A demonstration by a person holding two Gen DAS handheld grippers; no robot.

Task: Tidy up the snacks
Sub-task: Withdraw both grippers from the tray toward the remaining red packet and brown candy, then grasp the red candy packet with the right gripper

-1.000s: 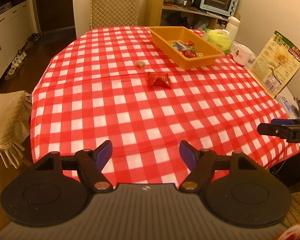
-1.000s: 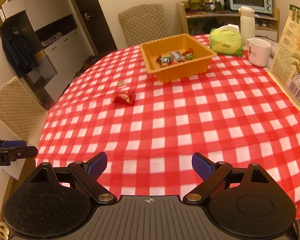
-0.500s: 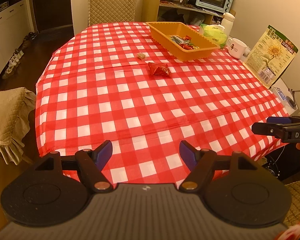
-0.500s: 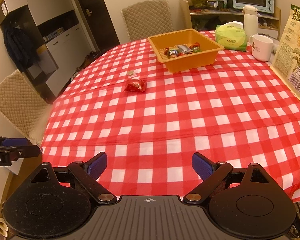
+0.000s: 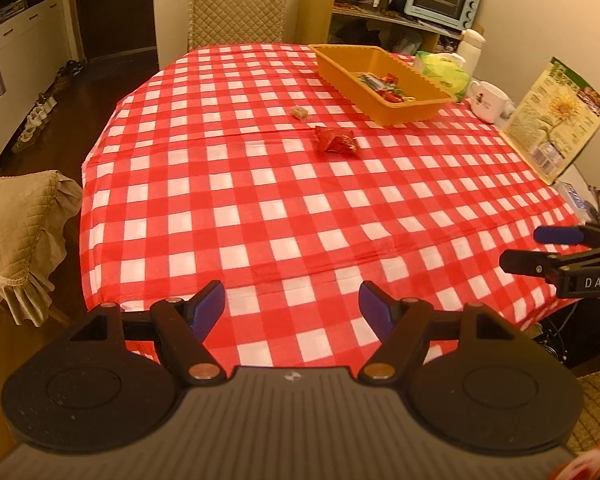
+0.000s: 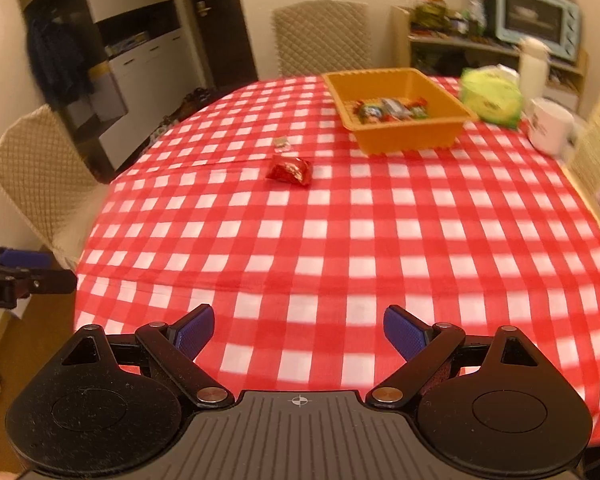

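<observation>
A worktop [image 5: 260, 208] draped in a red-and-white checked cloth fills both views, with quilted chairs [image 5: 236, 4] around it. Toward its far right side stands an orange tray [image 5: 396, 114] that holds several wrapped snacks [image 6: 388, 110]. Just beyond the tray are a green tissue pack [image 6: 490, 96] and a white mug [image 6: 550, 126]; a sunflower-printed bag [image 5: 556, 120] stands at the right edge. A red snack packet [image 5: 336, 142] lies on the bare cloth near the tray's near corner, and a small pale candy [image 5: 299, 111] lies just beyond it. The left tool [image 5: 292, 306] and the right tool [image 6: 298, 330] hover over the near edge, well apart from the snacks, both with jaws spread wide and nothing between them.
</observation>
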